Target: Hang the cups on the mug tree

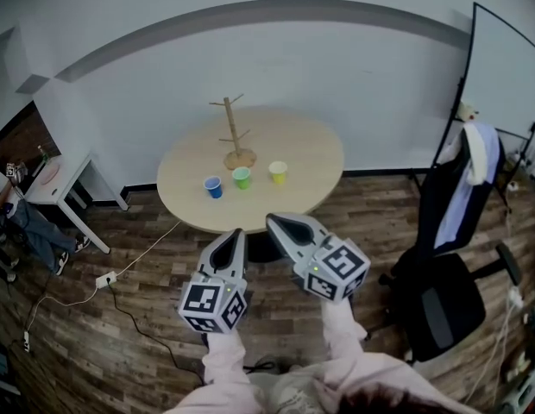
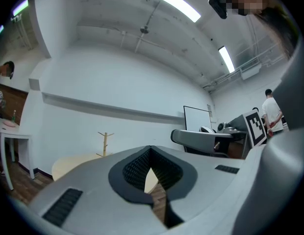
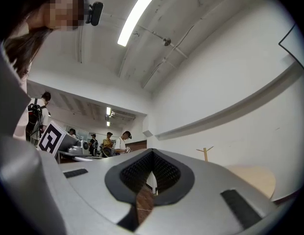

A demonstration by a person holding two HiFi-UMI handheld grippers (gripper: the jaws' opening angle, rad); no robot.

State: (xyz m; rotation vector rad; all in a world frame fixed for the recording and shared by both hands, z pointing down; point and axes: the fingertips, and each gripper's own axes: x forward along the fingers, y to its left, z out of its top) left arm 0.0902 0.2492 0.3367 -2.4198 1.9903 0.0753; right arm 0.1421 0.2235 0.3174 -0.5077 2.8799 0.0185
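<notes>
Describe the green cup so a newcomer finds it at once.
On the round wooden table stands a bare mug tree. Three cups line up before its base. The green cup is the middle one, blue cup to its left, yellow cup to its right in the head view.

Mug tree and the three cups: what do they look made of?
Mug tree: likely light wood, matte tan stem, pegs and round base. Blue cup, green cup, yellow cup: probably plastic, judging by bright uniform colour; too small to be sure.
</notes>
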